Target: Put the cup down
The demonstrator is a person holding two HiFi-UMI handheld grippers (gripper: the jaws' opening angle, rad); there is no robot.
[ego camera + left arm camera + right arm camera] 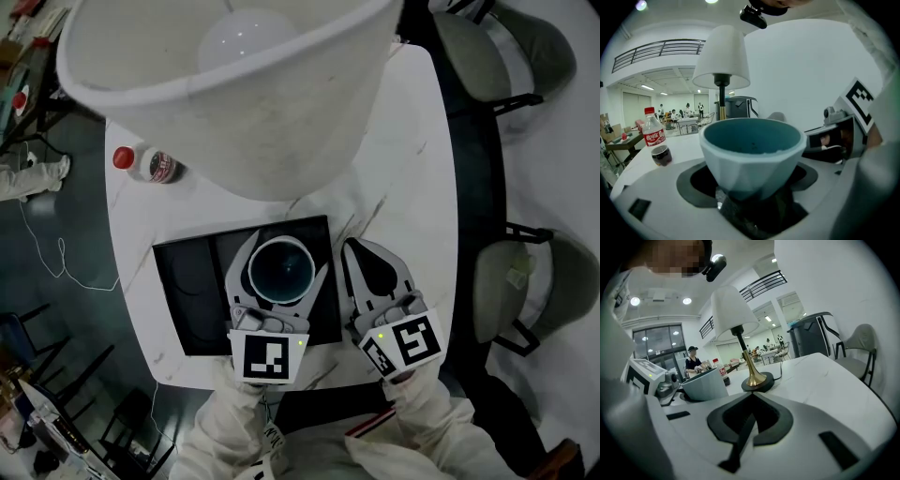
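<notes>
A pale cup with a teal inside sits between the jaws of my left gripper, which is shut on it. The cup is upright over the right half of a black tray; whether its base touches the tray I cannot tell. In the left gripper view the cup fills the middle, and looks empty. My right gripper lies just right of the tray, jaws shut on nothing. From the right gripper view the cup shows at the left, and that gripper's jaws meet in a thin line.
A white marble table holds the tray. A lamp with a large white shade and brass foot stands beyond the tray. A red-capped bottle lies at the table's left. Grey chairs stand at the right.
</notes>
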